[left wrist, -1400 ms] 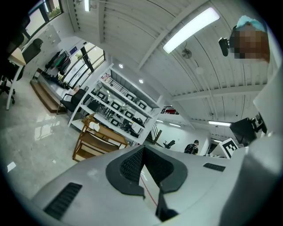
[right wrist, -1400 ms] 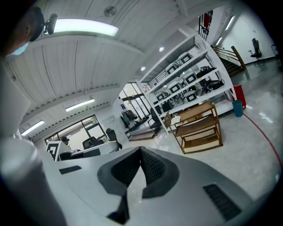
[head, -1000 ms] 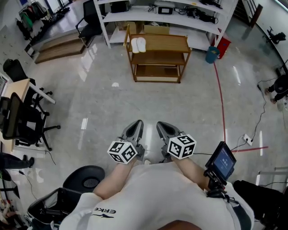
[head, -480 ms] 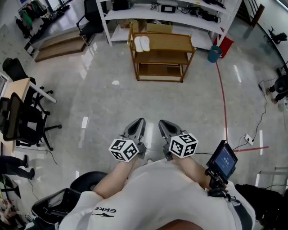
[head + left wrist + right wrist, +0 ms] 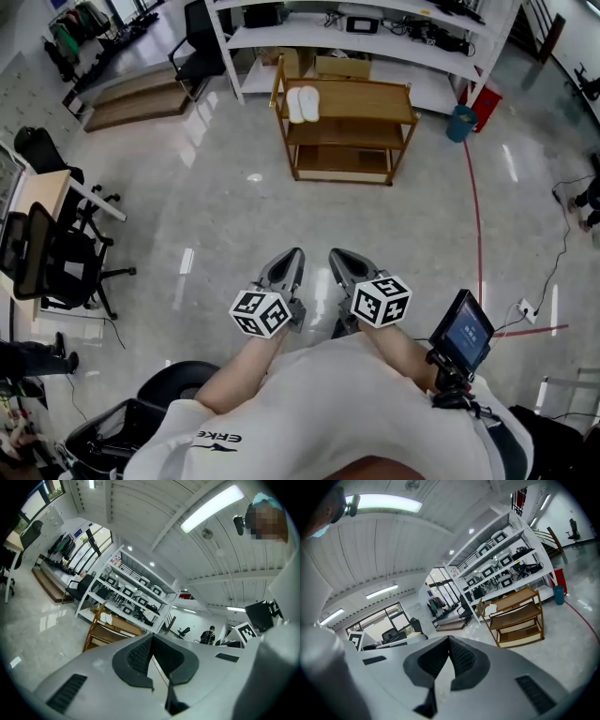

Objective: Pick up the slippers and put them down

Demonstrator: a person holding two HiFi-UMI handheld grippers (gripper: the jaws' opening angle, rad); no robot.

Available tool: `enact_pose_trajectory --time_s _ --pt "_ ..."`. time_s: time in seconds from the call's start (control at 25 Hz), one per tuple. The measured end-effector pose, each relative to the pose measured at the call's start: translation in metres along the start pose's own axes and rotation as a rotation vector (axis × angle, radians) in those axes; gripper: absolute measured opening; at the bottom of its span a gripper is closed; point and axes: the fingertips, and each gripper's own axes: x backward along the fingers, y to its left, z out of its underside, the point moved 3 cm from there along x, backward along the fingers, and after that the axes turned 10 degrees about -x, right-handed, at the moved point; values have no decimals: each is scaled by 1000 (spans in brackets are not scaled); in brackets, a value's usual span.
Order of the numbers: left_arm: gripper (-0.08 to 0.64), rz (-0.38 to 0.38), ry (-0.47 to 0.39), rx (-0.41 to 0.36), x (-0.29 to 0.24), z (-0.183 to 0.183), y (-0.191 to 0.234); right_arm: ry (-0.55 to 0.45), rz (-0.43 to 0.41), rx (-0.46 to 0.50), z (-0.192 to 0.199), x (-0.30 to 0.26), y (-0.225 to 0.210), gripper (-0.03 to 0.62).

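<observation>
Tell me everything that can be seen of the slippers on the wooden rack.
The slippers are a plain white pair. They lie flat, side by side and close together, on the top shelf of the wooden rack, at its left end in the head view. Their long sides run across the shelf from front to back. Only the shelf touches them. They are too small to tell material or details.

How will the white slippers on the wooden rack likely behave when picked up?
The flat white slippers look thin, so probably light and floppy. Lying side by side, one could shift on the wooden rack when the other is gripped.
</observation>
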Motion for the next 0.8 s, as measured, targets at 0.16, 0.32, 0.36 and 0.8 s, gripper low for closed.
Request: enact_pose_trajectory --time_s 0.16,0.32,0.36,0.8 --pt "3 -25 0 -9 -42 -10 7 -4 -18 -1 -33 -14 -24 5" --pt "3 -37 -6 -17 -81 -20 6 -9 -30 -12 -65 -25 -50 5" --pt "3 -41 -6 -19 -91 -21 6 -8 -35 -14 -72 -29 -56 5" --pt "3 -76 6 -32 -174 -26 10 -7 -68 -61 -130 -56 -122 5"
